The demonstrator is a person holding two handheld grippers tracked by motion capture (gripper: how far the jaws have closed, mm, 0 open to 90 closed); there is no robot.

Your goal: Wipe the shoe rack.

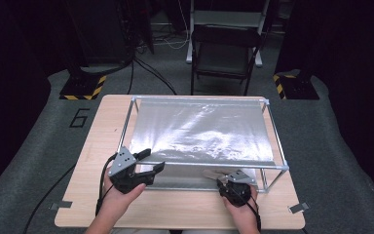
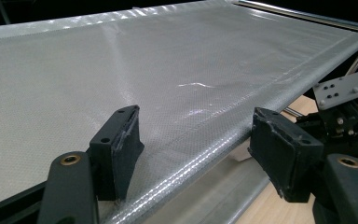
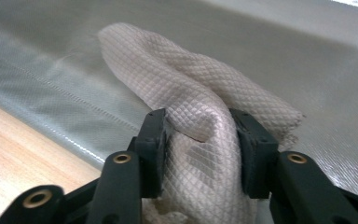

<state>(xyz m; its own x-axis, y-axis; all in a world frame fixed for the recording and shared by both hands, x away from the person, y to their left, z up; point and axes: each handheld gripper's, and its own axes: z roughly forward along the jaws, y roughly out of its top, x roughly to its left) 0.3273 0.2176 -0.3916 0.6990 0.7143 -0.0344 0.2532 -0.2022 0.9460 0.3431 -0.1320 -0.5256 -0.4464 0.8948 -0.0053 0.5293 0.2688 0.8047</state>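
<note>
A silvery mesh sheet [image 1: 199, 131] is stretched over a low metal frame [image 1: 275, 141] on the wooden table [image 1: 97, 141]. My left gripper [image 1: 151, 161] stands open at the sheet's front left corner. In the left gripper view the sheet's hemmed front edge [image 2: 205, 140] runs between the wide-apart jaws of my left gripper [image 2: 198, 154], and one jaw rests on top of the sheet. My right gripper [image 1: 222, 180] is at the frame's front right. It is shut on a beige quilted cloth [image 3: 168, 65], which bulges up between the jaws of my right gripper [image 3: 200, 144] above the sheet [image 3: 307, 56].
A dark folding chair [image 1: 224, 53] stands behind the table. Two stand bases with yellow-black stripes [image 1: 83, 88] [image 1: 292, 87] sit on the grey floor at the back left and right. Bare wood [image 1: 175, 209] runs along the table's front edge.
</note>
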